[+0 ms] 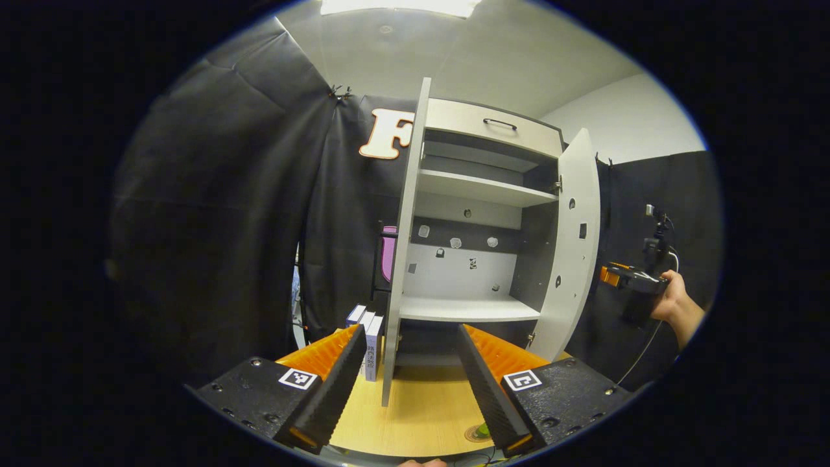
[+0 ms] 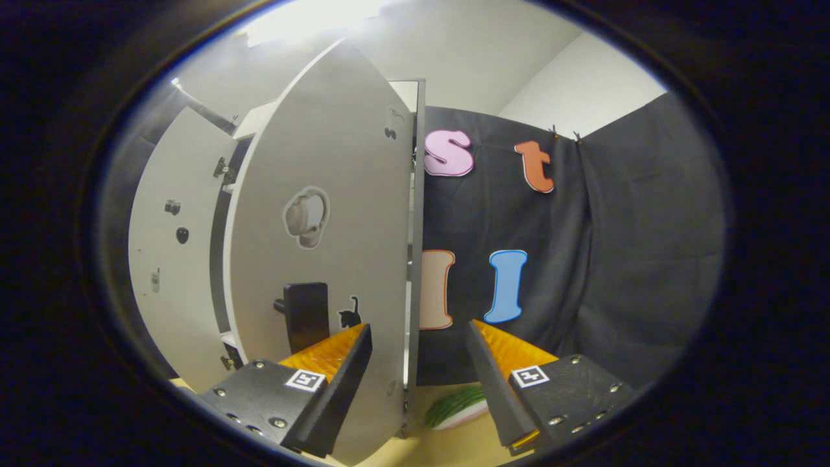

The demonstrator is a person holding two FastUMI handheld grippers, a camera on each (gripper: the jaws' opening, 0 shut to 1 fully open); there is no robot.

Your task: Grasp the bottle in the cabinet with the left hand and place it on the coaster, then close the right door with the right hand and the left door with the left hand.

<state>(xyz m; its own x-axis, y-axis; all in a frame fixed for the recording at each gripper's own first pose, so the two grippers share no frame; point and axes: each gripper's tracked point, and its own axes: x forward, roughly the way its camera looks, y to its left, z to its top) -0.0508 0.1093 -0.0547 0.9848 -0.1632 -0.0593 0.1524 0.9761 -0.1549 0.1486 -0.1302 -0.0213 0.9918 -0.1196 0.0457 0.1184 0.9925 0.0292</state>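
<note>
In the left gripper view, a few small boxes (image 1: pixel 366 337) stand on the wooden worktop (image 1: pixel 421 415) just left of the cabinet (image 1: pixel 476 214). The left gripper (image 1: pixel 412 383) hovers before the cabinet with its fingers spread wide, holding nothing. The left door (image 1: pixel 403 246) stands edge-on between them. The cabinet shelves are bare, and I cannot tell where the bottle is. A round green coaster (image 1: pixel 481 431) peeks out at the worktop's near edge, beside the right finger. The right door (image 1: pixel 570 246) hangs open, and past it a hand (image 1: pixel 674 298) holds the right gripper (image 1: pixel 609 275). In the right gripper view, that gripper (image 2: pixel 418 383) has its fingers wide apart and empty, close to the door's dark handle (image 2: pixel 305 314).
</note>
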